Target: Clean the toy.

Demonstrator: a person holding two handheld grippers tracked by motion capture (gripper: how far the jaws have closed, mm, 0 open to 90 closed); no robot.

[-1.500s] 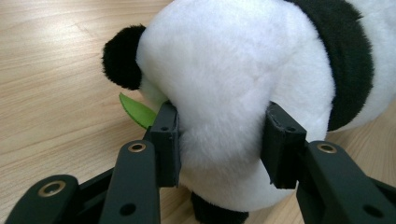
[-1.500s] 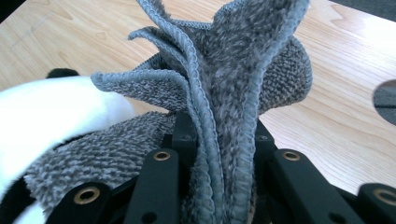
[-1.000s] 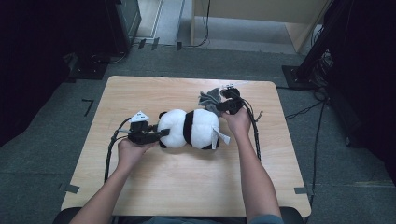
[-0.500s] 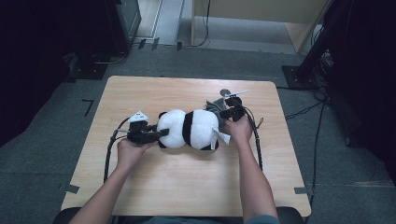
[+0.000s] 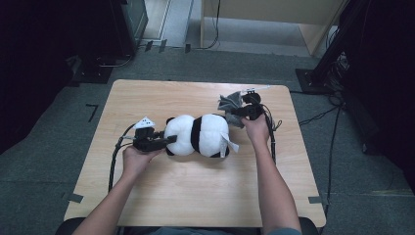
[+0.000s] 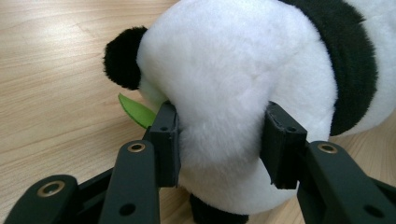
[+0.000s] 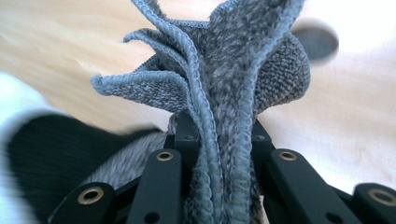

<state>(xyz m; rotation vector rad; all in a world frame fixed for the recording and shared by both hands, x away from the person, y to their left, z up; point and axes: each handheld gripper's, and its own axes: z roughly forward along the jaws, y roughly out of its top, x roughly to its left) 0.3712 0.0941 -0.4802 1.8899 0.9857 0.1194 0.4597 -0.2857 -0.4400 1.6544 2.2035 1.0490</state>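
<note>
Panda plush is lying on its side mid-table; we are pinching its soft, light head with our left gripper, jaws sinking into the fur. At its right end, our right gripper is clamping bunched grey knit cloth, floppy and best gripped by its gathered edge.
</note>
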